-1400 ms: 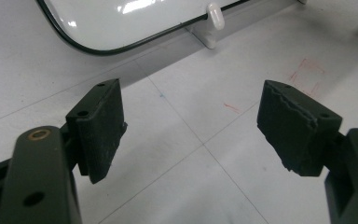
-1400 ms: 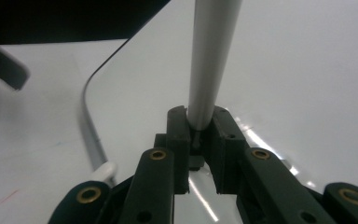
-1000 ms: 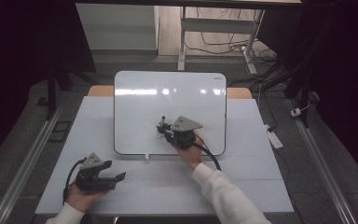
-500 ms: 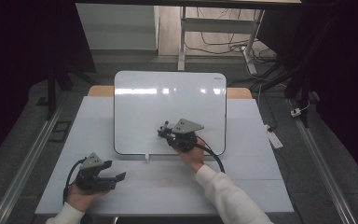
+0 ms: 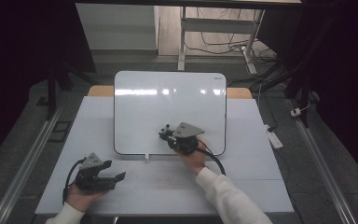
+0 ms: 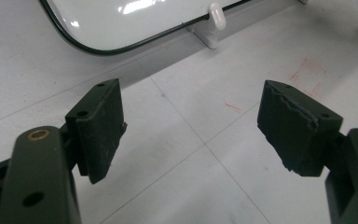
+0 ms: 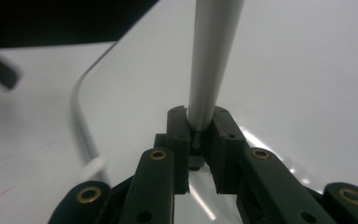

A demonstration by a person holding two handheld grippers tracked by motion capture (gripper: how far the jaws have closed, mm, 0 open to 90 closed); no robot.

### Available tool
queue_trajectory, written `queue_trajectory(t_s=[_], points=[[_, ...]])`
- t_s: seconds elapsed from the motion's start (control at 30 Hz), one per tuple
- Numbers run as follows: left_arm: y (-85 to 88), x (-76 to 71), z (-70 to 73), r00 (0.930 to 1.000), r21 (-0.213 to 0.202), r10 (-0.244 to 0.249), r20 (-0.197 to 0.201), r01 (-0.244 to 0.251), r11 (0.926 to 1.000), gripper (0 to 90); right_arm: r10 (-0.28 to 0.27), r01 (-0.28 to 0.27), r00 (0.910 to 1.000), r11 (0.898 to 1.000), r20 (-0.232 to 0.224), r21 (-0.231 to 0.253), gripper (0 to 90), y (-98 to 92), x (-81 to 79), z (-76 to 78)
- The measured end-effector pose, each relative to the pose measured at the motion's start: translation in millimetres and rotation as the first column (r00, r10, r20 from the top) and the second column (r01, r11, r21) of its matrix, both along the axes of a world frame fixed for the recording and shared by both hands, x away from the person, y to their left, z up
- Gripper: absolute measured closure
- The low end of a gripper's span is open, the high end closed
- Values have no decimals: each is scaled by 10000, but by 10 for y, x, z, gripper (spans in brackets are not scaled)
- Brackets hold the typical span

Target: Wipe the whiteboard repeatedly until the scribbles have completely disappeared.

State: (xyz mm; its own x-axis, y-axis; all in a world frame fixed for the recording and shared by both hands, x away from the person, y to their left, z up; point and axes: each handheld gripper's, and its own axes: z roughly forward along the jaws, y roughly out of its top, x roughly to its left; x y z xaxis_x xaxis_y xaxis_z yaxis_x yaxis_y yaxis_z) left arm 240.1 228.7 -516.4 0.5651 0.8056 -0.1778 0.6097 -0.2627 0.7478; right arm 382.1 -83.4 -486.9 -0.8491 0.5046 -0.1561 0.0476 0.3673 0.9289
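The left gripper is seen near the front left of the white table, held low over the bare surface in a hand. In the left gripper view its jaws are spread wide with nothing between them; ahead of them, a little apart, lies the rounded near corner of the whiteboard, and a small white clip is seen at the board's near edge. Faint red marks are seen on the table ahead and to the right of the jaws.

Further right, the right gripper is held over the lower part of the whiteboard. Its jaws are pressed together on a slim white pen, which is pinched at its end and extends straight ahead of the pads, over the glossy board.
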Motion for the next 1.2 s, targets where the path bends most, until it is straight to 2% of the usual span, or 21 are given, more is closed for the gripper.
queue_trajectory(t_s=[0.07, 0.1, 0.13, 0.17, 0.23, 0.27, 0.3, 0.4, 0.47, 0.57, 0.63, 0.67, 0.73, 0.8, 0.83, 0.93, 1.0, 1.03, 1.07, 1.13, 1.2], points=[[-2, 4, -1, 10000, -19, -8, -13, 8, 10000, 239, -440, 440, 9990, 9983, -12, 391, 787, -105, 67, 60], [-5, 9, -4, 10000, 3, 0, -28, 0, 10000, 239, -475, 480, 9988, 9976, -109, 491, 788, -128, 74, 63], [-8, 11, -5, 10000, 0, 9, -55, -9, 10000, 239, -341, 347, 9993, 9987, -177, 362, 787, -109, 48, 44], [-9, 12, -5, 10000, -7, 15, -62, -15, 10000, 239, 143, -144, 9997, 9999, -209, -59, 787, -29, -17, -16], [-7, 10, -3, 10000, 10, 3, -35, -3, 10000, 239, 363, -368, 9991, 9991, -214, -222, 788, 14, -48, -46], [-5, 7, -1, 10000, 5, -1, -24, 1, 10000, 239, 415, -417, 9991, 9986, -74, -327, 787, 35, -54, -47], [-3, 3, 1, 10000, 1, 12, -23, -12, 10000, 239, 329, -330, 9995, 9991, -40, -275, 788, 30, -36, -30], [0, 2, 1, 10000, -26, 32, -6, -33, 10000, 239, -387, 387, 9992, 9984, -14, 412, 788, -102, 85, 67], [-2, 12, -4, 10000, -11, 10, -44, -10, 10000, 239, -506, 512, 9987, 9971, -118, 556, 787, -147, 97, 78], [-3, 20, -7, 10000, 6, 12, -66, -12, 10000, 238, 130, -131, 9997, 9999, -230, -34, 787, -50, -13, -15], [-2, 9, -2, 10000, -5, 16, -28, -16, 10000, 238, 227, -229, 9997, 9993, -93, -299, 787, -27, -30, -14], [-1, 3, 1, 10000, -7, 21, -6, -21, 10000, 238, 187, -189, 9998, 9997, -81, -172, 787, -45, -4, 0], [0, -2, 4, 10000, -43, 49, -4, -49, 10000, 238, -392, 390, 9992, 9991, 98, 148, 787, -125, 53, 64], [-1, 9, 0, 10000, -30, 15, -25, -15, 10000, 238, -595, 601, 9981, 9969, -130, 513, 787, -194, 101, 92], [-3, 14, -3, 10000, -8, 15, -46, -15, 10000, 238, -606, 608, 9981, 9971, -59, 453, 787, -187, 84, 85], [-3, 16, -4, 10000, 5, 12, -51, -12, 10000, 238, 28, -24, 9994, 9999, -351, 123, 787, -56, -11, -18], [2, 9, 0, 10000, -27, 37, -31, -37, 10000, 238, 419, -423, 9985, 9990, -339, -136, 787, 32, -71, -81], [3, 6, 1, 10000, -51, 61, -34, -61, 10000, 238, 416, -421, 9988, 9989, -253, -209, 787, 45, -82, -83], [3, 4, 1, 10000, -56, 55, -30, -55, 10000, 238, 398, -402, 9991, 9990, -167, -198, 787, 34, -65, -70], [2, 5, 0, 10000, -50, 41, -28, -41, 10000, 238, -113, 113, 9999, 9999, -20, 16, 788, -55, -11, -4], [3, 12, -2, 10000, -46, 5, -37, -6, 10000, 238, -386, 387, 9992, 9990, -41, 241, 788, -128, 34, 41]])
